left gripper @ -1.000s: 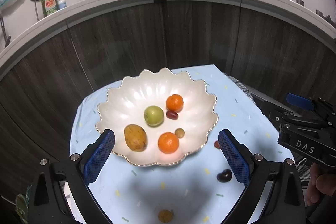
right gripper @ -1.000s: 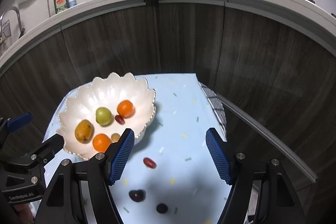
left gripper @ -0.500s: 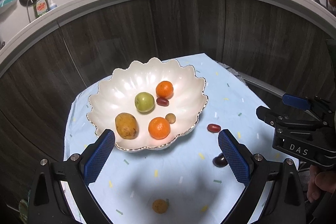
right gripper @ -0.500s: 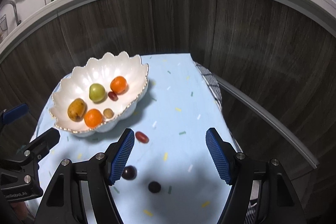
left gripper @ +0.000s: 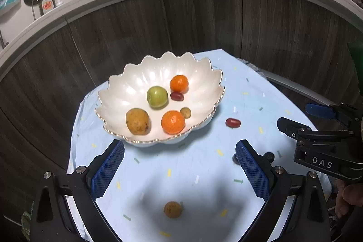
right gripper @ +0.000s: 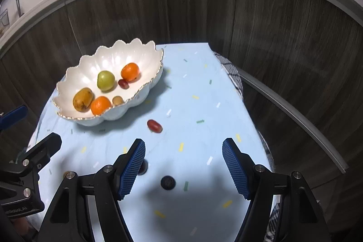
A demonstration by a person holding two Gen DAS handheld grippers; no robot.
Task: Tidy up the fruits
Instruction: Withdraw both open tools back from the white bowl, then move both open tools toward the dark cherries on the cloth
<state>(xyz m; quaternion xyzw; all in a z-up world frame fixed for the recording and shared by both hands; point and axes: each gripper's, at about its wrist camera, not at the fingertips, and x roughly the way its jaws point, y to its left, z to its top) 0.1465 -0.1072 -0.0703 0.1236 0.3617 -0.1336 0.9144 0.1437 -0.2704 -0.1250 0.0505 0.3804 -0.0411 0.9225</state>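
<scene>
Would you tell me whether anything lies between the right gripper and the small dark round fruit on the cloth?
Nothing visible does: the small dark round fruit lies on bare blue cloth just ahead of the open right gripper.

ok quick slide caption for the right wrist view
Open right gripper above a dark berry; scalloped bowl holds fruit.
</scene>
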